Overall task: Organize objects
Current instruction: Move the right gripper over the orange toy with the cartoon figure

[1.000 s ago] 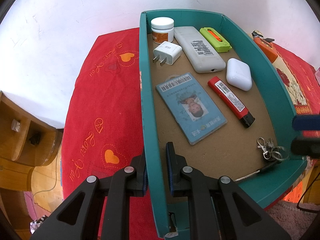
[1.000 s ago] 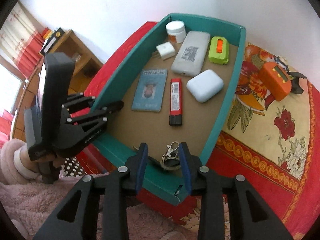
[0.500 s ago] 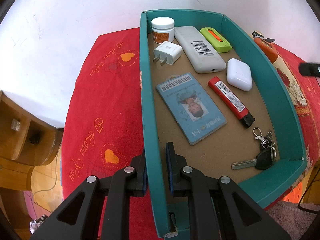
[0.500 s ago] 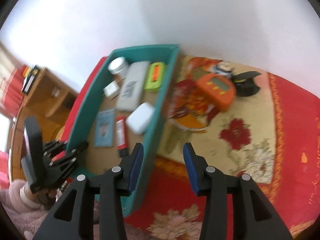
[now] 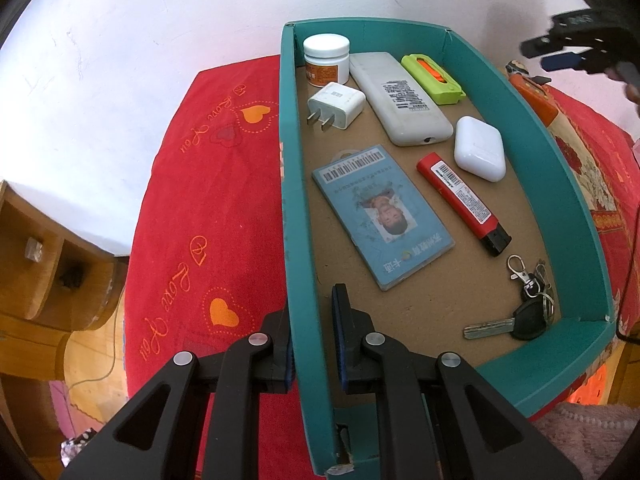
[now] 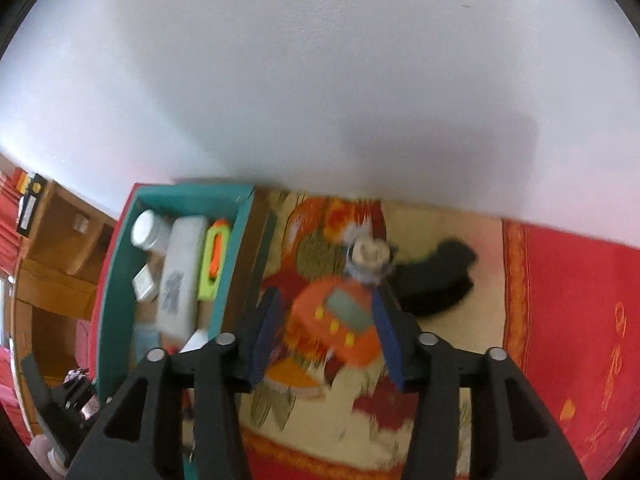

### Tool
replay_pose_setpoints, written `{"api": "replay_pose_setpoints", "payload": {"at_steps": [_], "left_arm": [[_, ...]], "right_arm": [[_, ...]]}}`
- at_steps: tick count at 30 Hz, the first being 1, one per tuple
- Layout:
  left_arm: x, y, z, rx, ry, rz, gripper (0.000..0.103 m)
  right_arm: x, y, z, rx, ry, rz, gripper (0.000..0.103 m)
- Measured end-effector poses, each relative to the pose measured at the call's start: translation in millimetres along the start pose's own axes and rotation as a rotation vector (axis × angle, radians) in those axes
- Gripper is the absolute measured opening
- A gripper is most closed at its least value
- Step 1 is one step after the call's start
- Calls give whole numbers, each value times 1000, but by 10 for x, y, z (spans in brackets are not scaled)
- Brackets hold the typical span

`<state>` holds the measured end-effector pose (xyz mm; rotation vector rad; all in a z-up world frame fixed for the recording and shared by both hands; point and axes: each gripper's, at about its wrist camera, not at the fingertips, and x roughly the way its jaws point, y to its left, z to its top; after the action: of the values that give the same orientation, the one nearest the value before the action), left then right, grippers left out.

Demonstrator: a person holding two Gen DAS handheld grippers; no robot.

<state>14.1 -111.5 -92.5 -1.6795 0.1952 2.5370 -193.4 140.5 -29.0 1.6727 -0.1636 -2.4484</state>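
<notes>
Over orange timer (image 6: 334, 320), right hand-held gripper (image 6: 328, 334) spread wide, level

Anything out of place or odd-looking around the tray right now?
Two things remain outside the teal tray: the orange device, between the open right gripper fingers, and a black object behind it. Inside, nothing looks spilled.

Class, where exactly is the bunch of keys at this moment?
In the left wrist view, the bunch of keys lies inside the teal tray, in its near right corner, just beyond the black end of the red lighter.
</notes>
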Motion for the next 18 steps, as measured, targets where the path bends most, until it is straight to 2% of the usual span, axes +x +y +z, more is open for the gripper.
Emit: {"api": "replay_pose_setpoints", "payload": {"at_steps": [4,9,14,15,16,18], "left_arm": [[-8,3,-6,-2,-1,0,14],[-9,9,-4,-6,1,-4,14],[-9,11,-3,-6,1,-4,14],[-10,10,-4,-6,1,-4,14],[-10,10,-5,-5,1,-4,14],[-8,11,0,-3,1,-4,14]], "right_arm": [[206,22,168,-33,17,-86,52],[435,29,250,-75,72,-142,52],[609,-39,248,-62,127,-133,52],[625,-51,243,-56,128,-130,51],[630,-60,238,-51,126,-125,41],[610,-59,222,-50,118,-129,39]]}}
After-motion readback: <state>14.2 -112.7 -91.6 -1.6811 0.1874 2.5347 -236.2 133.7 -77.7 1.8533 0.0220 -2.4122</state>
